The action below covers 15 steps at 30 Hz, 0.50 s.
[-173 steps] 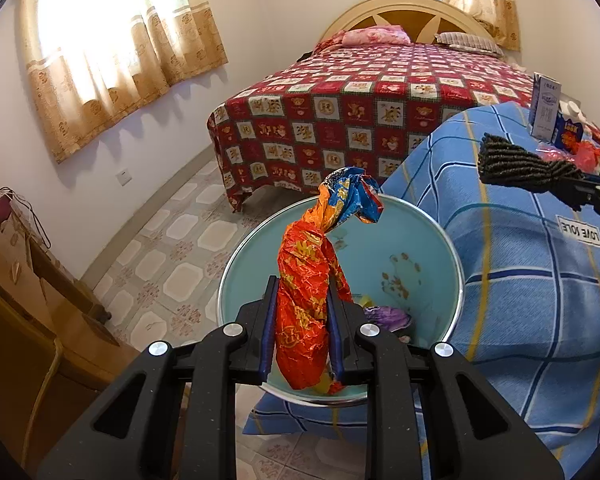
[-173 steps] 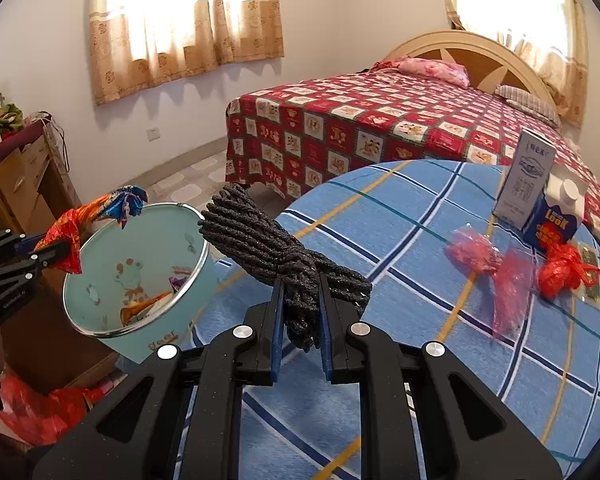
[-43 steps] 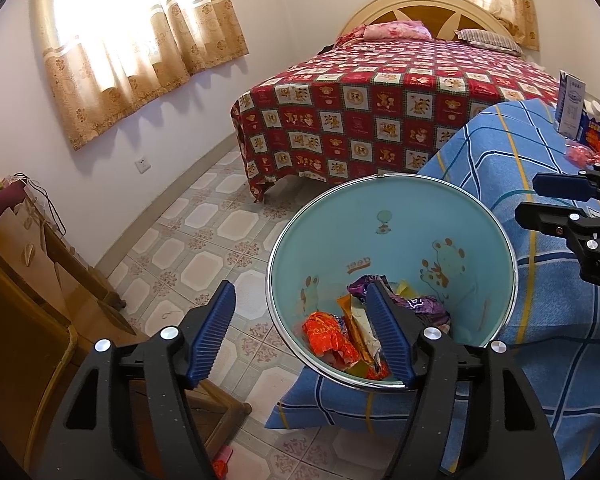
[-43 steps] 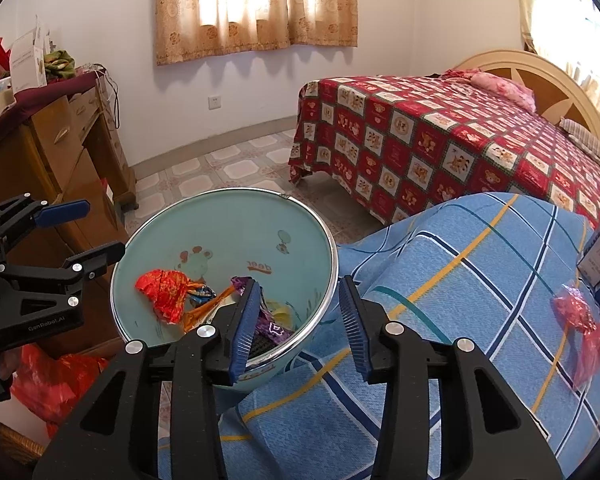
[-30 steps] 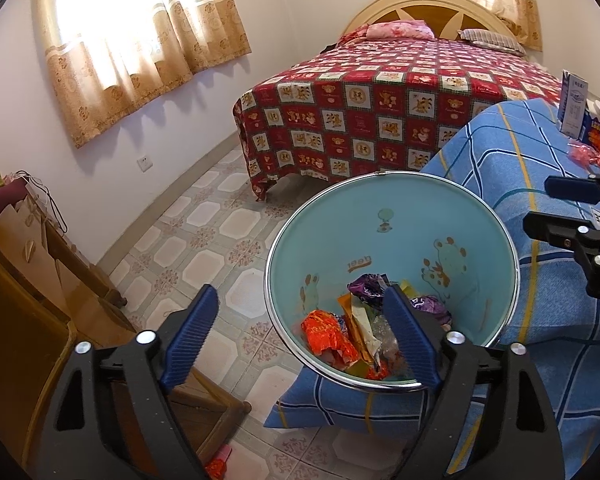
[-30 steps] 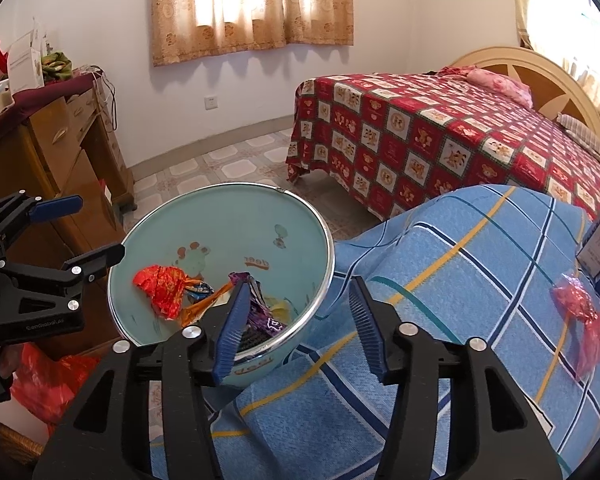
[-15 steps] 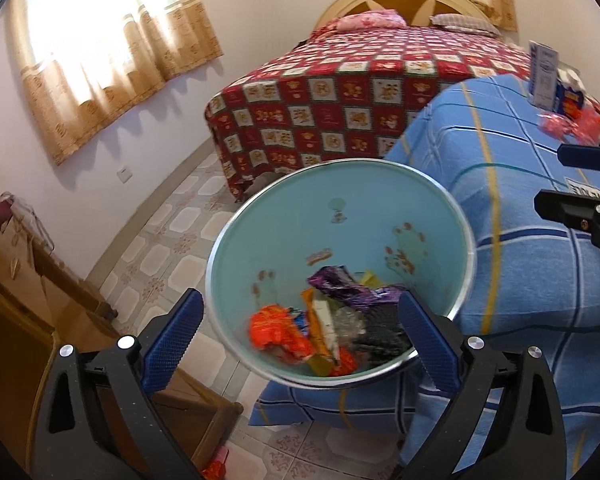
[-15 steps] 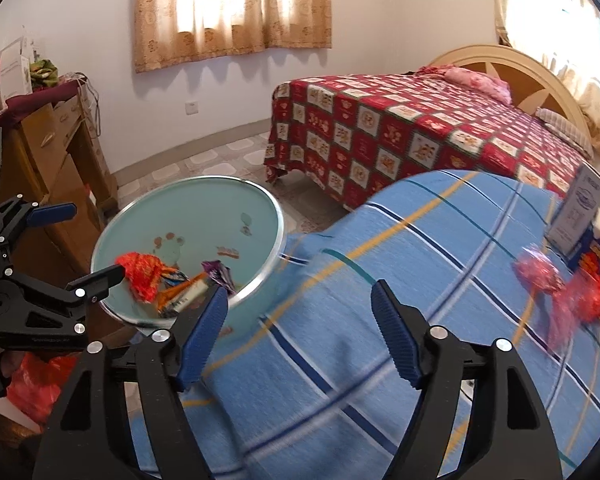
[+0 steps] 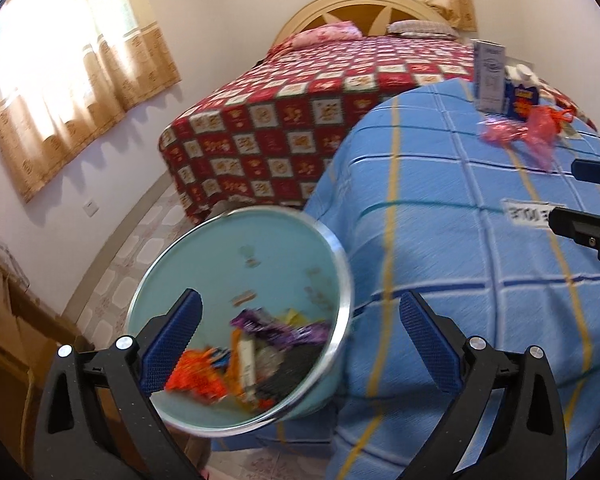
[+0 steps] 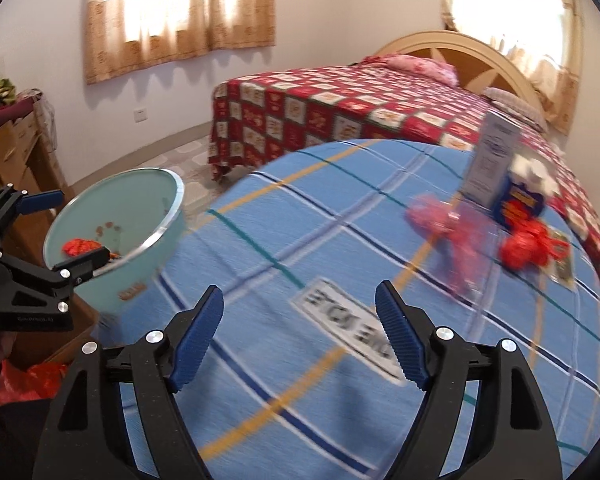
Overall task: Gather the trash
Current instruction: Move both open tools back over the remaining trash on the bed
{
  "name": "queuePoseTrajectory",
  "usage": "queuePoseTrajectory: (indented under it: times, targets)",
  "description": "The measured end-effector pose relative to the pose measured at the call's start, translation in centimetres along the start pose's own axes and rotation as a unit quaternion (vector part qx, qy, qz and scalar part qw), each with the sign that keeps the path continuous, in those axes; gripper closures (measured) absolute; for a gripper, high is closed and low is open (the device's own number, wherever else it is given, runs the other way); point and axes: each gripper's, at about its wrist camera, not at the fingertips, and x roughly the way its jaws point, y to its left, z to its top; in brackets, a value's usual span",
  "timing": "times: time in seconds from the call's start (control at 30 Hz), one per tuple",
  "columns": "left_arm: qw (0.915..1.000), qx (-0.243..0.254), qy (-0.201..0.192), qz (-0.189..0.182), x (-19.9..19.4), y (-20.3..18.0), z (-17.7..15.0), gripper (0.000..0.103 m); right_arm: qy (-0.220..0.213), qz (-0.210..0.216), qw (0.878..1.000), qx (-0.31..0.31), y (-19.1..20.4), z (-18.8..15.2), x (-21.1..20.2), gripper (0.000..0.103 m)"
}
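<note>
Both our tools, left tool and right tool, are released and empty. Next we reach for the pink wrapper and red wrapper lying on the blue tabletop, well apart from the bin.

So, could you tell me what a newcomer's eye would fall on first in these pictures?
Probably the pale blue bin, half full of bright wrappers, standing on the floor against the edge of the blue checked cloth. Next, the pink bag and red bag lying on that cloth's far side beside two cartons. Both the left claw and right claw are wide open and empty.
</note>
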Motion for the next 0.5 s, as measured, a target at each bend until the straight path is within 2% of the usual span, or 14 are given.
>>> queuePoseTrajectory:
  times: [0.27, 0.5]
  targets:
    - [0.9989, 0.018, -0.019, -0.039, 0.1, -5.7, 3.4, 0.006, 0.006, -0.065, 0.996, 0.055, -7.2, -2.5, -2.2, 0.024]
    - [0.9967, 0.044, -0.021, -0.065, 0.6, -11.2, 5.9, 0.006, 0.009, -0.135, 0.985, 0.108, -14.3, -4.9, -4.0, 0.023]
